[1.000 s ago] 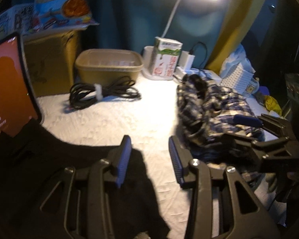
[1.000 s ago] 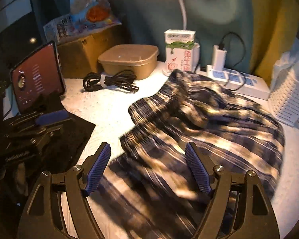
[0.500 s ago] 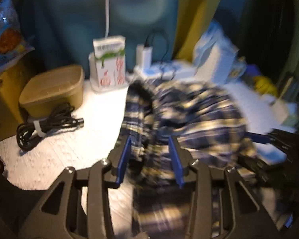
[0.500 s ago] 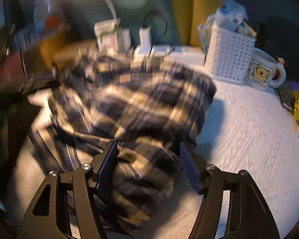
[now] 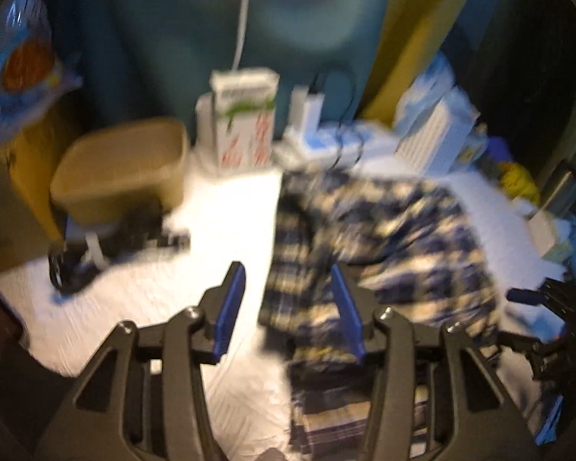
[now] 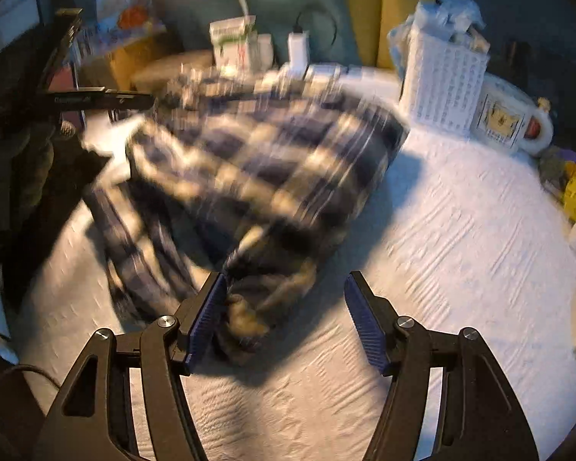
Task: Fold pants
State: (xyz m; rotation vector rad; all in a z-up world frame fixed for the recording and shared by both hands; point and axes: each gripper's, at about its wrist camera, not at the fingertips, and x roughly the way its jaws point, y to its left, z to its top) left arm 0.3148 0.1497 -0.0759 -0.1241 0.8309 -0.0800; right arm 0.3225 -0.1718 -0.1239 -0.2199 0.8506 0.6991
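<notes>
The plaid pants (image 5: 384, 242) lie crumpled on the white textured table, navy and cream checks, blurred by motion. My left gripper (image 5: 288, 303) is open and empty, its right finger over the pants' left edge. In the right wrist view the pants (image 6: 257, 169) fill the middle; my right gripper (image 6: 284, 319) is open and empty, with a bunched corner of fabric by its left finger. The right gripper also shows at the right edge of the left wrist view (image 5: 545, 315), and the left gripper shows at the left of the right wrist view (image 6: 96, 100).
At the back stand a tan tub (image 5: 123, 169), a coiled black cable (image 5: 111, 246), a carton (image 5: 245, 115), a power strip (image 5: 326, 142) and a white basket (image 6: 445, 80). A bear mug (image 6: 510, 123) sits at the right. Black cloth (image 6: 38, 199) lies at the left.
Both grippers have swung over the pants and both views are blurred by motion. The left gripper's fingers have opened wider than half a second ago. The pants bunched up toward the right gripper.
</notes>
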